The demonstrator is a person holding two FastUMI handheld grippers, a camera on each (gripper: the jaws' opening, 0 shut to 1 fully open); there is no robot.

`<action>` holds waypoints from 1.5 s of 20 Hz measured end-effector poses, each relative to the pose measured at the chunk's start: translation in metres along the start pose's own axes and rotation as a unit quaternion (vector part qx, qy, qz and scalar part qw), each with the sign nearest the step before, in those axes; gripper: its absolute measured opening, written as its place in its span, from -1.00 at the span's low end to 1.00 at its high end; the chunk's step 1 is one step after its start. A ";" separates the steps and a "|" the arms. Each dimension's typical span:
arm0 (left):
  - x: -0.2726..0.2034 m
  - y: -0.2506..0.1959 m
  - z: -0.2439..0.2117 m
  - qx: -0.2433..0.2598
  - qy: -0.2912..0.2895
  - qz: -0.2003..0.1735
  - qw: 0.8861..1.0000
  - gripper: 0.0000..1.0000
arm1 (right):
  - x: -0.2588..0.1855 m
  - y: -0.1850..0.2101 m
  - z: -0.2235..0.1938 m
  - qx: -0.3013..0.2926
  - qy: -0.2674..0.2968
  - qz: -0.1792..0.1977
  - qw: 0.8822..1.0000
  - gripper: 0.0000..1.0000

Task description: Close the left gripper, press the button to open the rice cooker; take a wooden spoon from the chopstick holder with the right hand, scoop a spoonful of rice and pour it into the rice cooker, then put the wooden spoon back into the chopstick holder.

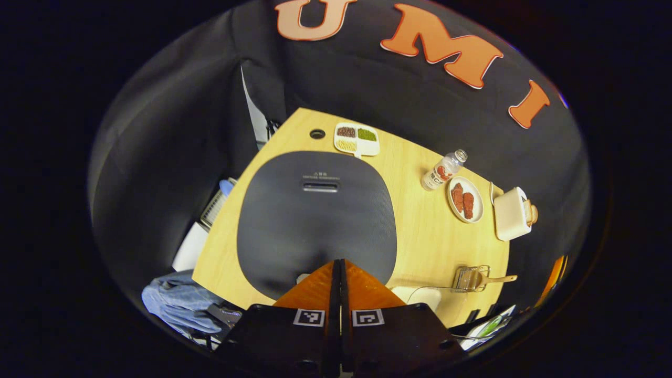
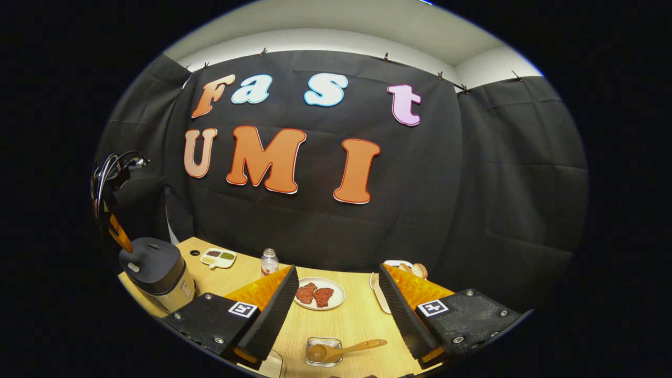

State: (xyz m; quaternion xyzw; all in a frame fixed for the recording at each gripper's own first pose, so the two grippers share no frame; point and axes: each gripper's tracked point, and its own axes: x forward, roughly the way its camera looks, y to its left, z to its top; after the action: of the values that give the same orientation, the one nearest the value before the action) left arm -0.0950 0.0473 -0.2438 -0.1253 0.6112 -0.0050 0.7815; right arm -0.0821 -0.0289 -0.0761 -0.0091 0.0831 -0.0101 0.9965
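Two grippers over one pale wooden tabletop; the largest thing on it is the rice cooker, lid down, its dark textured top spreading across the left gripper view, with the button slot toward the far edge of the lid; in the right gripper view the same cooker stands at the tabletop's left end, dark lid over a pale body; left gripper hangs directly above the near part of the lid, fingers pressed together with no gap and nothing between them; whether the tips touch the lid, cannot tell; right gripper held low over the near edge of the tabletop, fingers spread wide, empty; next in size, a white toaster at the right end with bread poking out; then a white plate carrying two reddish pieces of meat, between the right gripper's fingers in that view; a divided white dish with brown, green and pale grains near the far edge behind the cooker; a small clear bottle just beside the plate; smallest, the wire chopstick holder lying near the front edge, wooden spoon resting in it, handle pointing right, bowl inside the holder.
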 end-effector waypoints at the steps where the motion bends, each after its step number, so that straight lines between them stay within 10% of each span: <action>1: 0.007 0.002 -0.005 -0.005 0.015 -0.007 1.000 -0.89 | 0.000 -0.002 -0.004 -0.003 0.005 0.000 1.000 0.90; 13: 0.041 0.018 -0.031 0.000 0.101 -0.014 0.995 -0.88 | 0.006 -0.005 -0.041 0.009 0.055 -0.002 0.998 0.90; 30: 0.034 0.014 -0.028 0.047 0.045 -0.016 0.998 -0.72 | 0.007 -0.006 -0.076 0.034 0.099 0.011 0.994 0.92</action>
State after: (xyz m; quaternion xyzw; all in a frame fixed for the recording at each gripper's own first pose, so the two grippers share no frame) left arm -0.1150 0.0501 -0.2857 -0.0976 0.6425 -0.0522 0.7583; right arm -0.0882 -0.0361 -0.1525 0.0267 0.1806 -0.0032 0.9832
